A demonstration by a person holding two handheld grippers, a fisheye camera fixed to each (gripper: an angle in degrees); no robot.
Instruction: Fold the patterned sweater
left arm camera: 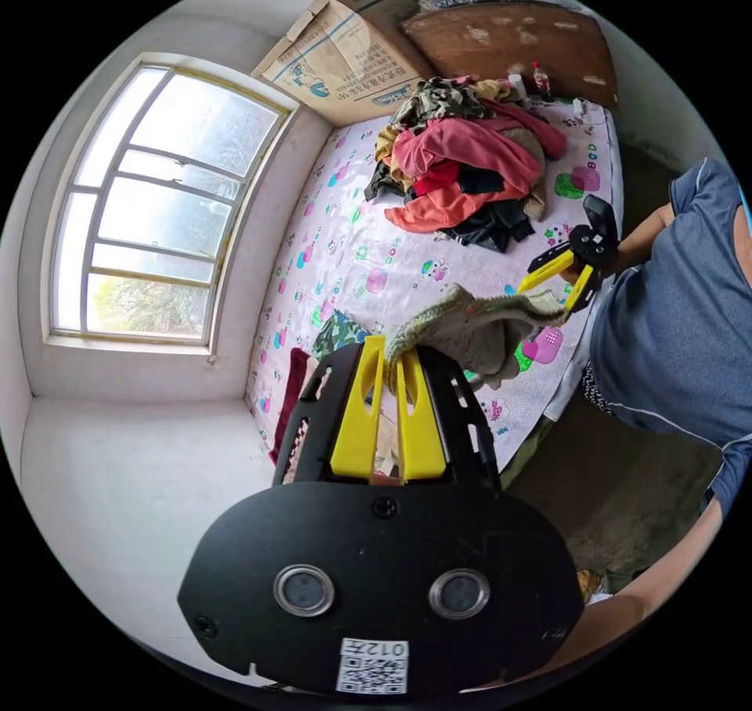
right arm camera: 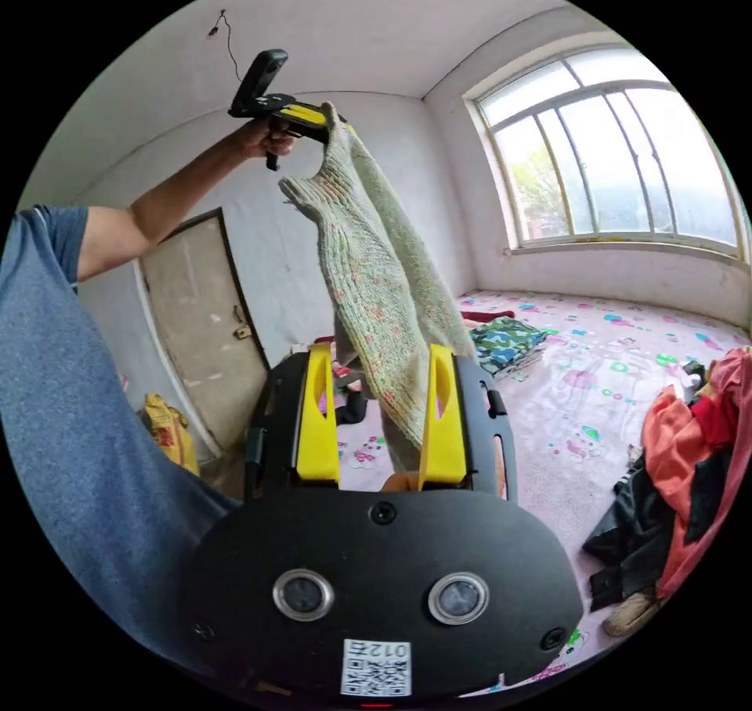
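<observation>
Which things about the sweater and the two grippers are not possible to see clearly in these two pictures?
- Left gripper view: the sweater hangs bunched between the left gripper and right gripper; its sleeves and full shape stay folded under.
- Right gripper view: the right gripper has jaws apart; its own body hides whether they press the sweater's lower edge.
- Clothes pile: single garments overlap.

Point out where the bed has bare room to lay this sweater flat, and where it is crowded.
The sweater hangs between the left gripper and the right gripper. Free sheet lies between the clothes pile and the folded camouflage garment, running to the window-side wall. It is crowded around the pile near the cardboard box.
</observation>
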